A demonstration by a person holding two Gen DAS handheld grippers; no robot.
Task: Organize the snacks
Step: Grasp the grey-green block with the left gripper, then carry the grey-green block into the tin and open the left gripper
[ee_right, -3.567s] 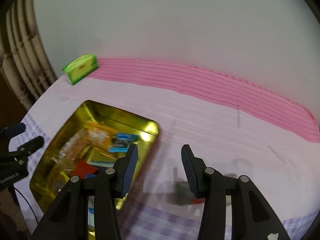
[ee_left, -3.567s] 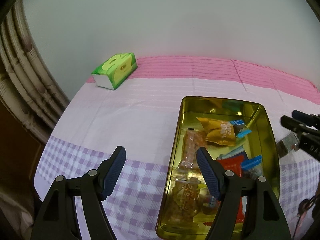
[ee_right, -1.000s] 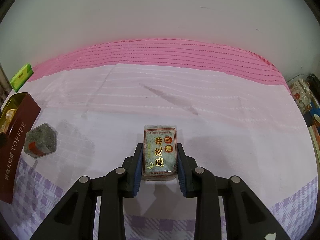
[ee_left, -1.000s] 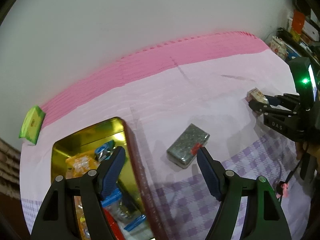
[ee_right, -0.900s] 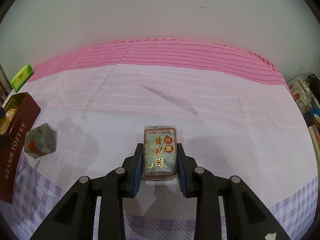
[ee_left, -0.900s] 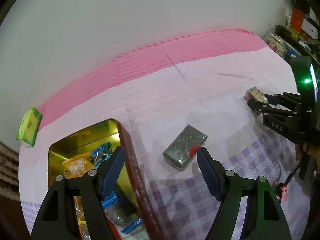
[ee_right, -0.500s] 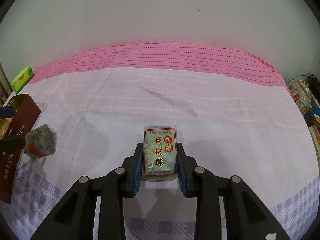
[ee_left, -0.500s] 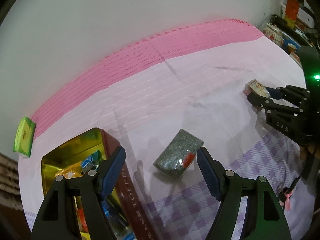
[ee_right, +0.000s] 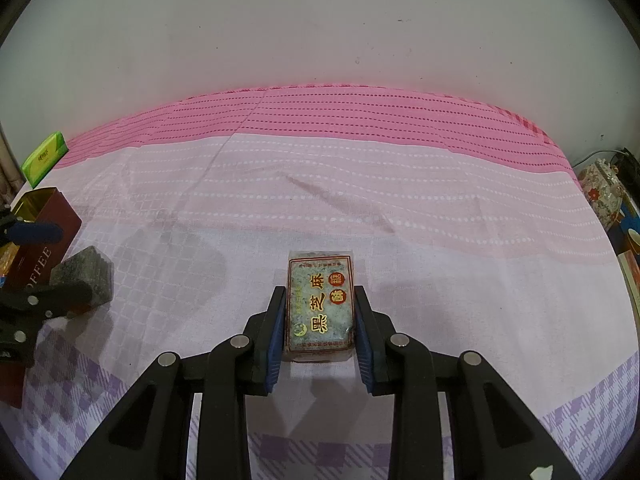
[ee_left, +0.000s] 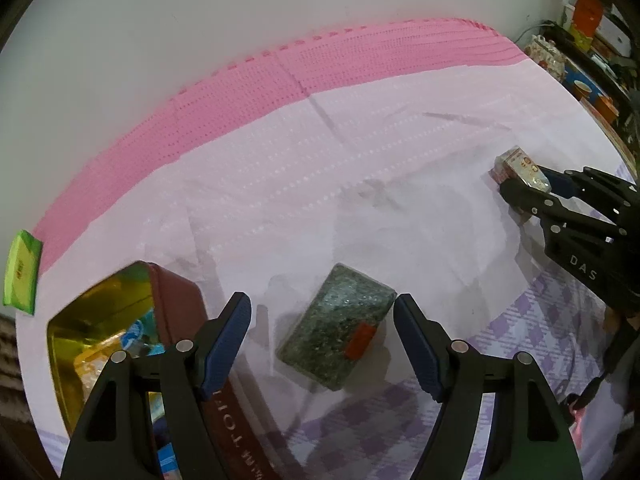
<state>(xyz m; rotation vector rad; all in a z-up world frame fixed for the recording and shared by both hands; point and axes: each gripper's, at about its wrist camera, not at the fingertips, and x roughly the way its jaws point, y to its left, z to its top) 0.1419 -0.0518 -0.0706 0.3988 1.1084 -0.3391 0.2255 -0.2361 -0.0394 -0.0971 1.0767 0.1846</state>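
At lower centre, our open left hand-held gripper [ee_left: 322,326] straddles the skewed grey speckled packet [ee_left: 338,330]; closing might twist it away, while our right hand-held gripper [ee_right: 320,322] seemingly clamps the red-labelled block [ee_right: 320,308].

Two low wrist views, shared tablecloth [ee_left: 360,184]

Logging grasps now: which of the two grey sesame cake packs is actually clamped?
The label-up pack with gold characters, pinched in the right gripper. The other pack, red sticker showing, lies free on the cloth between the left gripper's open fingers.
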